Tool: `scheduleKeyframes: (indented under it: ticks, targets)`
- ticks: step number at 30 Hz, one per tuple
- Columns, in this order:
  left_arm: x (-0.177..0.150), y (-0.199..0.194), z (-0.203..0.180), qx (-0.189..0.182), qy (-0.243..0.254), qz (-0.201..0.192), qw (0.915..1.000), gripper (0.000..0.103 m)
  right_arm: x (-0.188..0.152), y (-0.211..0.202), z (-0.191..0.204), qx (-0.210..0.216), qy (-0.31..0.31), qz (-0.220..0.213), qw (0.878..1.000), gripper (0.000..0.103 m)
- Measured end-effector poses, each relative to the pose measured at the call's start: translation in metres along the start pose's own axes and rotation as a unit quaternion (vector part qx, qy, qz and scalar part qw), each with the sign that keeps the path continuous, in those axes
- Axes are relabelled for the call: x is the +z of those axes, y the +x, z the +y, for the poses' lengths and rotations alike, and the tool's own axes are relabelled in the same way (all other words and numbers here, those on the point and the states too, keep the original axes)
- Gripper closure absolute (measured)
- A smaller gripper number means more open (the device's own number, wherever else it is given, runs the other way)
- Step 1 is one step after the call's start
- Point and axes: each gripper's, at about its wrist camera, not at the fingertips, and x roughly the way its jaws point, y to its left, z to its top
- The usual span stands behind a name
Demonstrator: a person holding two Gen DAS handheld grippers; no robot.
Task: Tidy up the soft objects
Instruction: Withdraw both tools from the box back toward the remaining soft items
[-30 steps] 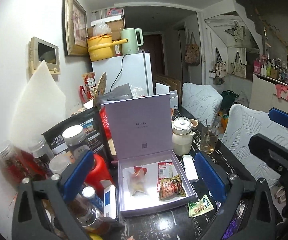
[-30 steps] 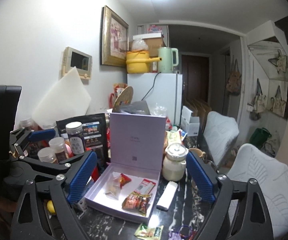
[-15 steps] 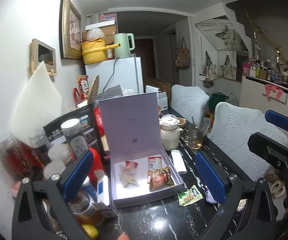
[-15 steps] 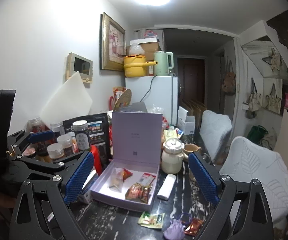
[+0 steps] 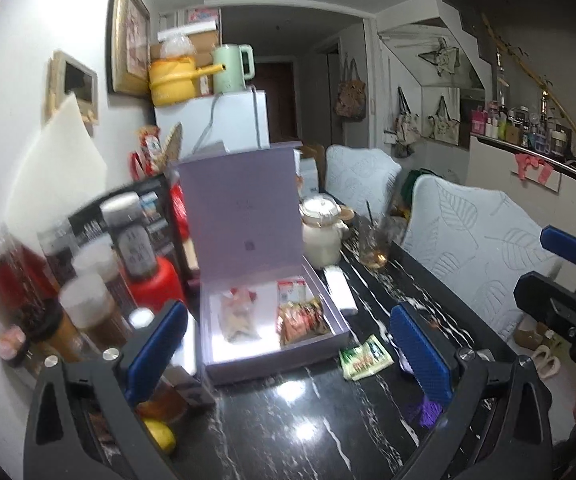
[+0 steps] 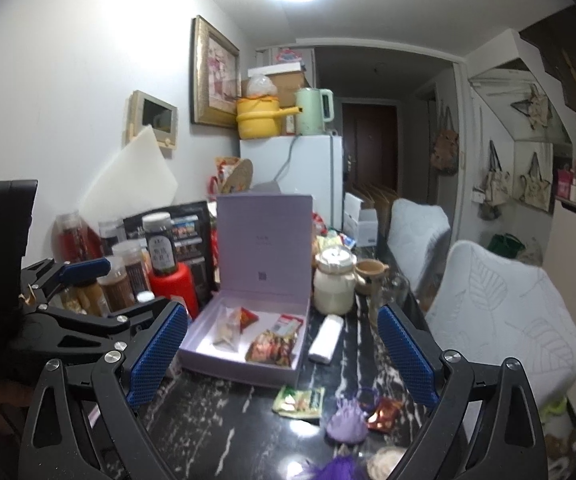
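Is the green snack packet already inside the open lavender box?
No: in the right wrist view the green snack packet lies on the black marble table, just outside the front wall of the lavender box.

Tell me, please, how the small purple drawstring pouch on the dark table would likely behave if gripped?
The purple pouch looks like gathered fabric, so it would probably squash and flop rather than hold shape. It seems light. Slumped on the glossy table, it would more likely slide than roll if nudged.
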Motion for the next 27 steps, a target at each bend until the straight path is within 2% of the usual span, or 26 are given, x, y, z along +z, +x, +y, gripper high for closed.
scheduleKeyframes:
  ticks: [10,22,27]
  targets:
    - [-0.038,0.023,-0.021,-0.053,0.004,0.049,0.9974,0.0,-0.051,0.001,-0.019,-0.036,0.05,0.048,0.997,0.006]
    - [-0.074,0.049,-0.056,-0.099,0.019,0.109,0.989,0.0,-0.104,0.001,-0.037,-0.042,0.1,0.099,0.989,0.006]
    - [-0.085,0.063,-0.071,-0.106,0.021,0.124,0.9863,0.0,-0.12,0.003,-0.049,-0.044,0.12,0.113,0.985,0.006]
